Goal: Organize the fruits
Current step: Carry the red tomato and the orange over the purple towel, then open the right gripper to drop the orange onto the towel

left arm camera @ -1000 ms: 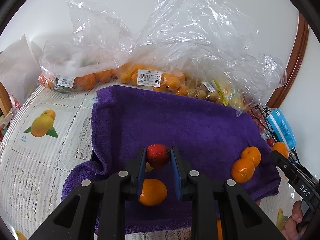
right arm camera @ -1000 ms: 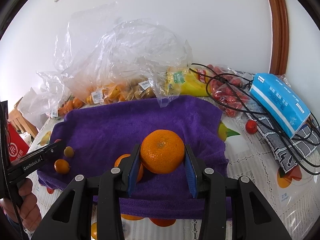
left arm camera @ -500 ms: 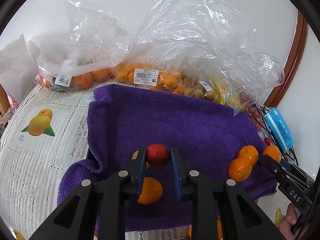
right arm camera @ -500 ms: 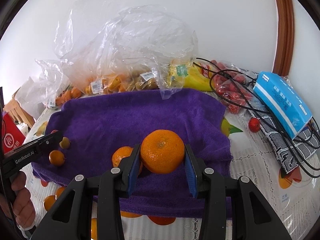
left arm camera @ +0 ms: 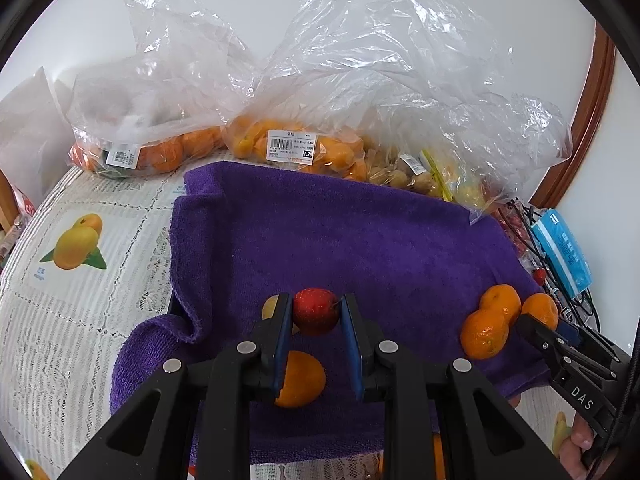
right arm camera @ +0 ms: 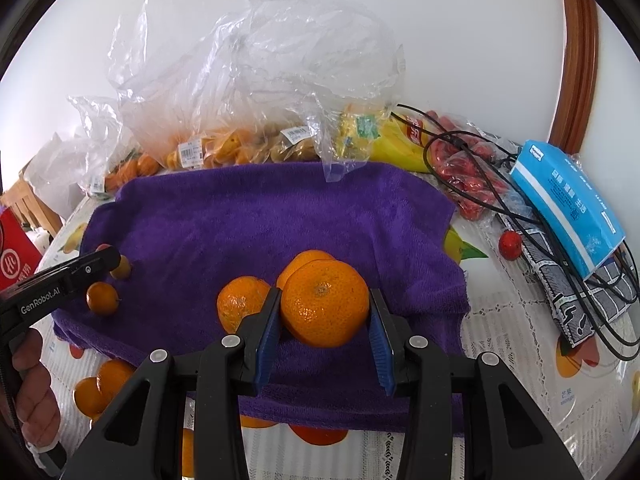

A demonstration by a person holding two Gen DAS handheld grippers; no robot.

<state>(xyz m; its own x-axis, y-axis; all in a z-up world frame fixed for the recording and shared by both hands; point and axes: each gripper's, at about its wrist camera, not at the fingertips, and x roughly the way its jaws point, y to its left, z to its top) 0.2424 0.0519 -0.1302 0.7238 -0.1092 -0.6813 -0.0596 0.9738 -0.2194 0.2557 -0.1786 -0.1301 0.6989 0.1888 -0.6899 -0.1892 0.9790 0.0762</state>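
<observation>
A purple towel [left arm camera: 360,240] is spread on the table. My left gripper [left arm camera: 316,312] is shut on a small red fruit [left arm camera: 316,310] just above the towel's near left part. Under it lie a small orange kumquat [left arm camera: 300,378] and a yellowish fruit [left arm camera: 269,307], half hidden by a finger. My right gripper [right arm camera: 324,308] is shut on a mandarin [right arm camera: 324,302], held right next to two mandarins [right arm camera: 240,302] [right arm camera: 305,260] on the towel's near right part. The left wrist view shows that trio [left arm camera: 485,334] at the right.
Clear plastic bags of oranges and other fruit [left arm camera: 296,152] line the wall behind the towel. To the right are black cables [right arm camera: 480,184], a blue tissue pack [right arm camera: 568,204] and a loose red fruit [right arm camera: 510,244]. The tablecloth [left arm camera: 80,300] is bare at the left.
My right gripper has carried its mandarin leftward up against the two mandarins on the towel and rolled a little. The left gripper kept its place and its hold.
</observation>
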